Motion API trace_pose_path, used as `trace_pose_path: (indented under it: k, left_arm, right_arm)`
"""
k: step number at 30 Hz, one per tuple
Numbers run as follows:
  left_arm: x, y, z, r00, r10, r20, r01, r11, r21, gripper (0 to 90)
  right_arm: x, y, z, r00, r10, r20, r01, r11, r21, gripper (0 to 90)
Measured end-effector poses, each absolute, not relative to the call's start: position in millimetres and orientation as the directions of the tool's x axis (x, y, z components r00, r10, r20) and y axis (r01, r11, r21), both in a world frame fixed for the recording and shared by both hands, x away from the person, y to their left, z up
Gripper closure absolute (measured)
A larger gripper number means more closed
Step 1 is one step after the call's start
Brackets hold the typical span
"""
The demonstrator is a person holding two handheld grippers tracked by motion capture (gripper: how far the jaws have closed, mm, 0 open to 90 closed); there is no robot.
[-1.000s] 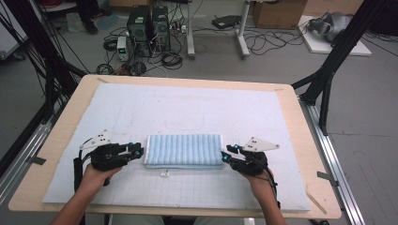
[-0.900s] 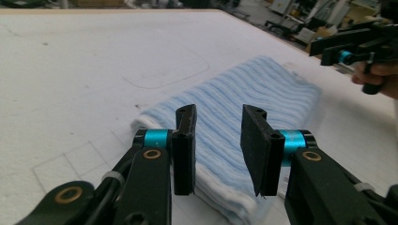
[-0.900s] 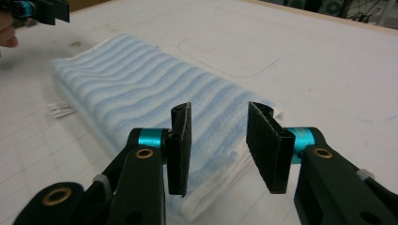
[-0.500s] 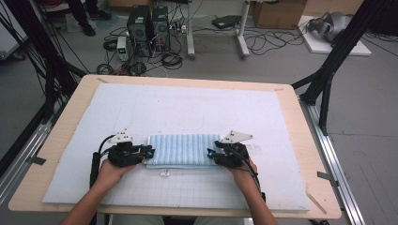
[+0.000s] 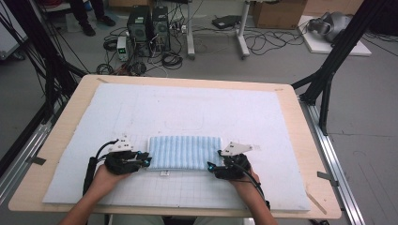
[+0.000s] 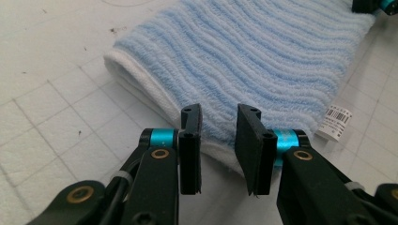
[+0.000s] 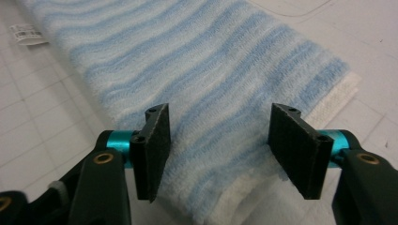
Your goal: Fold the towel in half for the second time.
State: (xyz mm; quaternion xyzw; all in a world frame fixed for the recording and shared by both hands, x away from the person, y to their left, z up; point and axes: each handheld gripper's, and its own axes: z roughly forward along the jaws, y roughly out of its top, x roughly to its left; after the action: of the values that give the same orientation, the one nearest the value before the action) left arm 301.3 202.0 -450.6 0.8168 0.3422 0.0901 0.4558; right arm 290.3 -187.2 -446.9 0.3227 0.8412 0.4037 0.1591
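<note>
Left gripper view: towel [image 6: 263, 51] edge between parted fingers [image 6: 190, 140].

A folded towel [image 5: 184, 152] lies on the mat [image 5: 234, 112] that covers most of the table [image 5: 61, 136], nearer to my side than to the far edge. My left gripper [image 5: 144, 159] sits at the towel's left end and my right gripper [image 5: 213, 167] at its right end, so the towel lies between them. A small tag [image 5: 164, 173] sticks out from the towel's near edge, closer to my left gripper. Along my left gripper, the towel's end lies just beyond the jaws; along my right gripper, the towel's end lies under and between the jaws. Beyond the table's far edge, computer cases [image 5: 149, 24] and cables [image 5: 263, 42] lie on the floor.
</note>
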Motion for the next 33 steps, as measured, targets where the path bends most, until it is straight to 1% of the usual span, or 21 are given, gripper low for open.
trace_pose_path:
  k: [2,3,5,7,9,10,11,13,16,17,24,30,33]
  left_arm:
    - [304.6,206.8,-451.0,0.733,0.647,-0.208,0.501,-0.309,0.808,64.0]
    - [305.1,209.4,-450.3,0.732,0.649,-0.208,0.492,-0.291,0.821,62.4]
    - [305.4,214.4,-447.0,0.734,0.655,-0.181,0.445,-0.263,0.856,59.6]
    - [306.2,219.8,-442.1,0.724,0.669,-0.167,0.410,-0.222,0.885,53.3]
    - [306.6,225.4,-437.2,0.701,0.699,-0.141,0.371,-0.189,0.909,45.8]
    - [307.1,228.5,-435.5,0.691,0.709,-0.142,0.362,-0.168,0.917,42.7]
    - [308.0,231.5,-434.1,0.677,0.722,-0.144,0.356,-0.150,0.922,38.5]
    - [310.5,238.0,-434.0,0.647,0.749,-0.140,0.348,-0.127,0.929,30.7]
    - [313.1,246.3,-435.3,0.603,0.785,-0.144,0.354,-0.101,0.930,25.0]
    - [312.9,248.4,-434.8,0.595,0.791,-0.142,0.348,-0.094,0.933,22.5]
    - [306.6,257.4,-426.7,0.595,0.793,-0.131,0.279,-0.051,0.959,21.9]
    - [300.6,266.5,-421.1,0.585,0.801,-0.125,0.255,-0.035,0.966,22.1]
    - [298.6,270.8,-418.8,0.582,0.805,-0.119,0.246,-0.034,0.969,22.3]
  right_arm:
    - [289.0,-191.4,-444.1,-0.743,0.669,-0.003,0.405,0.454,0.794,33.2]
    - [288.2,-194.1,-442.1,-0.742,0.671,-0.001,0.399,0.442,0.803,32.2]
    - [288.2,-201.5,-437.8,-0.732,0.681,0.019,0.394,0.400,0.827,30.6]
    - [289.2,-208.9,-434.2,-0.716,0.698,0.013,0.382,0.375,0.845,28.8]
    - [289.2,-217.9,-430.2,-0.688,0.725,0.019,0.386,0.343,0.857,26.1]
    - [288.9,-221.7,-428.5,-0.673,0.739,0.018,0.385,0.329,0.862,25.2]
    - [288.3,-225.2,-426.8,-0.659,0.752,0.010,0.384,0.326,0.864,24.3]
    - [287.6,-231.9,-423.7,-0.627,0.778,-0.025,0.375,0.329,0.867,19.5]
    - [285.7,-242.5,-420.1,-0.573,0.819,-0.030,0.384,0.301,0.873,12.0]
    - [285.2,-246.7,-418.9,-0.558,0.829,-0.034,0.381,0.292,0.877,11.8]
    - [281.9,-280.3,-414.9,-0.483,0.875,-0.016,0.402,0.238,0.885,11.1]
    - [279.5,-294.4,-411.6,-0.457,0.889,0.002,0.396,0.201,0.896,10.9]
    - [278.6,-294.6,-410.8,-0.464,0.886,-0.001,0.389,0.205,0.898,10.8]
